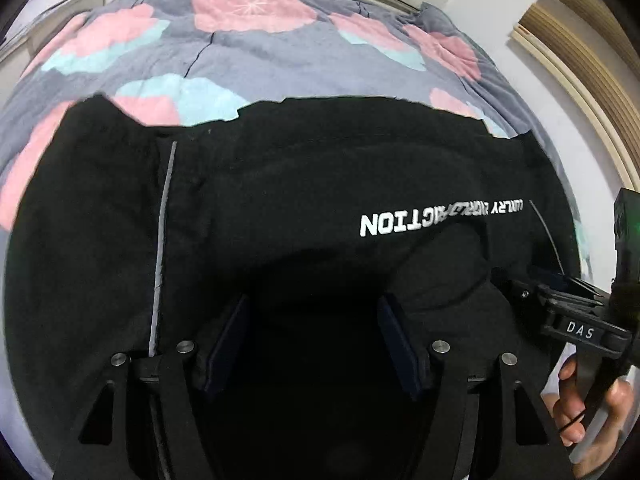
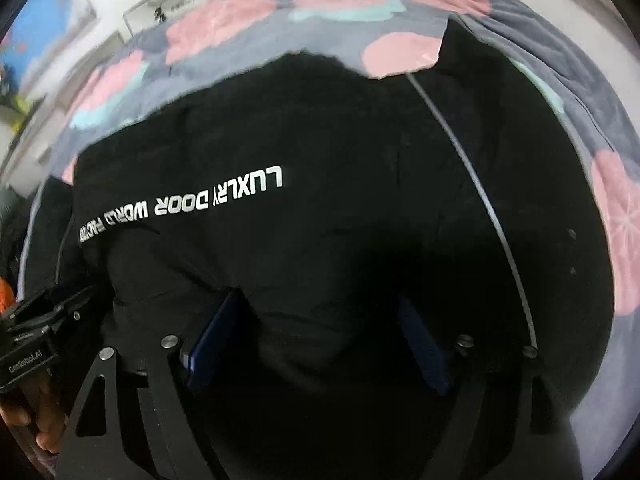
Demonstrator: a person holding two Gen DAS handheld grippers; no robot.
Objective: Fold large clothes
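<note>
One black garment (image 1: 280, 184) on one bedspread (image 1: 248, 52).

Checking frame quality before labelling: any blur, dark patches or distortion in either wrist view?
Left wrist view: strong fisheye bowing, black garment crisp, white lettering partly smeared, deep shadow between the left gripper pads. Right wrist view: same bowing, motion blur on the floral bedspread and room edge, lettering readable, fabric near the right gripper almost featureless black.

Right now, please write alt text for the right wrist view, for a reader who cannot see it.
A black garment with white lettering lies spread on a grey bedspread with pink flowers. The right gripper points down at it, jaws open, nothing visibly pinched. The left gripper shows at the left edge.
</note>
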